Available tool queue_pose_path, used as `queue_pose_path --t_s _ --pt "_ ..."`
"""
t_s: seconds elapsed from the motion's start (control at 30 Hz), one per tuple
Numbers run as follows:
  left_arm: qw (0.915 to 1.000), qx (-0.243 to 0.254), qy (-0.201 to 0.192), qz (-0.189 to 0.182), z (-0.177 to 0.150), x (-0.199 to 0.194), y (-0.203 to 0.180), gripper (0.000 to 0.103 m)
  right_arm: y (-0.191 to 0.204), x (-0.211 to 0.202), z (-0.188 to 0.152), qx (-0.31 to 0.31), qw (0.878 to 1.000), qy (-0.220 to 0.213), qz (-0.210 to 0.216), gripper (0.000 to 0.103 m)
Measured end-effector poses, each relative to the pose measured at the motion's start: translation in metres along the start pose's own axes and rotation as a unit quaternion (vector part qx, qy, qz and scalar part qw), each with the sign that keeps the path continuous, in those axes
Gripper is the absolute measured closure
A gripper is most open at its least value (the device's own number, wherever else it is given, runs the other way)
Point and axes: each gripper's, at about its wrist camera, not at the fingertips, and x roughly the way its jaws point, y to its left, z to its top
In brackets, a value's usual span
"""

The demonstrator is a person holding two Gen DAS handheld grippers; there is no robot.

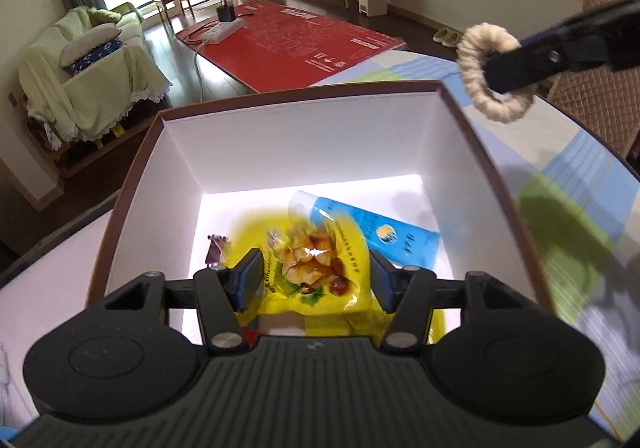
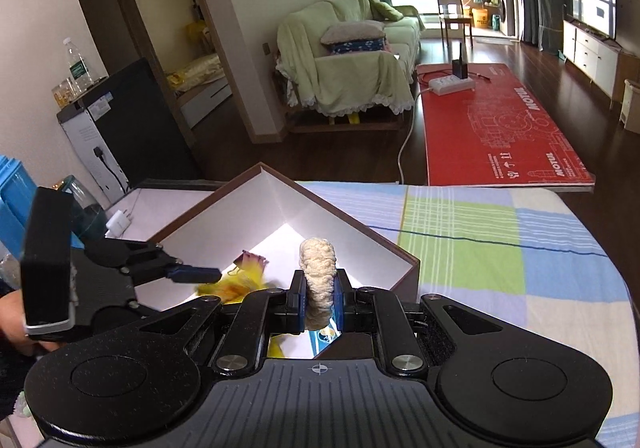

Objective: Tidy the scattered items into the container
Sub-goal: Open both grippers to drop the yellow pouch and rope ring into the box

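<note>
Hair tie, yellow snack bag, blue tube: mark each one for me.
hair tie (image 2: 318, 280), right wrist view, on its fuzzy cream loop
yellow snack bag (image 1: 316, 264), left wrist view, on its printed front
blue tube (image 1: 384, 234), left wrist view, on its blue body

The right gripper (image 2: 319, 298) pinches a cream ring (image 2: 318, 280) upright between its fingers over the near corner of the box (image 2: 408, 268), while to its left the left gripper (image 2: 196, 275) reaches over a blurred yellow packet (image 2: 236, 288) inside.
</note>
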Motion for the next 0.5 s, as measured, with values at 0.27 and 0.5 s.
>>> queue_pose_path --t_s 0.27,0.5 --pt "0.9999 -0.015 0.001 0.007 -0.002 -0.007 0.013 0.051 -0.003 0.026 0.004 -0.018 1.000 0.023 0.008 0.091" --pt "0.9994 -0.033 0.001 0.008 -0.005 -0.027 0.025 0.052 0.004 0.053 0.007 -0.061 0.997 0.047 0.001 0.091"
